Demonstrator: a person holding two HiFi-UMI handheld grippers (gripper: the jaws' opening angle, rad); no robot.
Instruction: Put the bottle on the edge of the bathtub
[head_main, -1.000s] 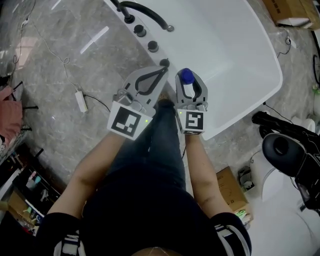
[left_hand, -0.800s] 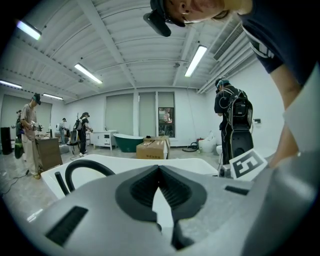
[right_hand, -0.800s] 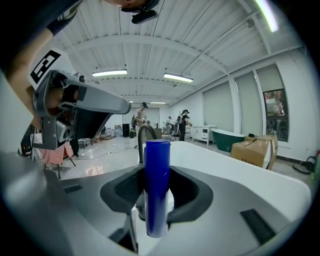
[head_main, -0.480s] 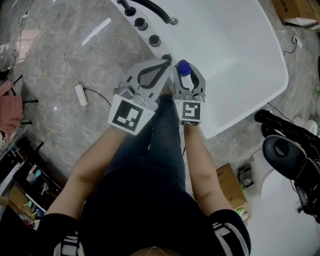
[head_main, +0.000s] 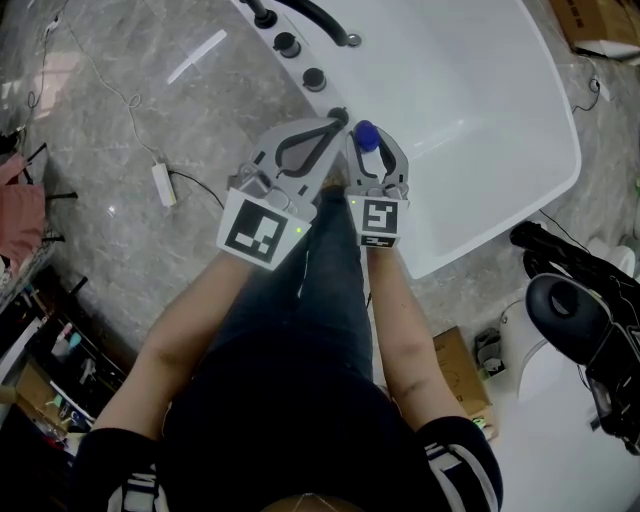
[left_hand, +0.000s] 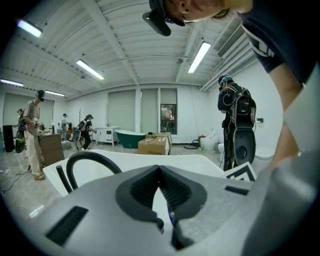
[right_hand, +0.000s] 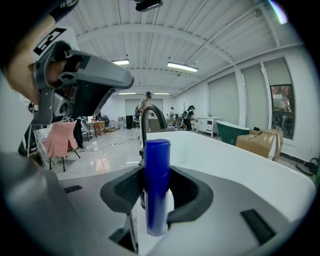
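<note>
My right gripper (head_main: 366, 140) is shut on a bottle with a blue cap (head_main: 366, 135), held upright over the near rim of the white bathtub (head_main: 440, 255). In the right gripper view the blue bottle (right_hand: 157, 185) stands between the dark pads (right_hand: 125, 190), and the tub's white rim (right_hand: 240, 165) stretches ahead. My left gripper (head_main: 335, 122) hangs just left of it with its tips touching and nothing held. Seen from the left gripper view, the left gripper (left_hand: 159, 167) has its jaws meeting in front of the tub (left_hand: 195, 160).
A black arched faucet (head_main: 320, 15) and round knobs (head_main: 314, 78) line the tub's left rim. A power strip with cable (head_main: 163, 185) lies on the marble floor. Black equipment (head_main: 580, 310) and a cardboard box (head_main: 460, 375) sit at the right. Other people (left_hand: 35, 130) stand far off.
Both grippers have drawn slightly closer to the tub's rim near the knobs. The hold on the bottle is the same.
</note>
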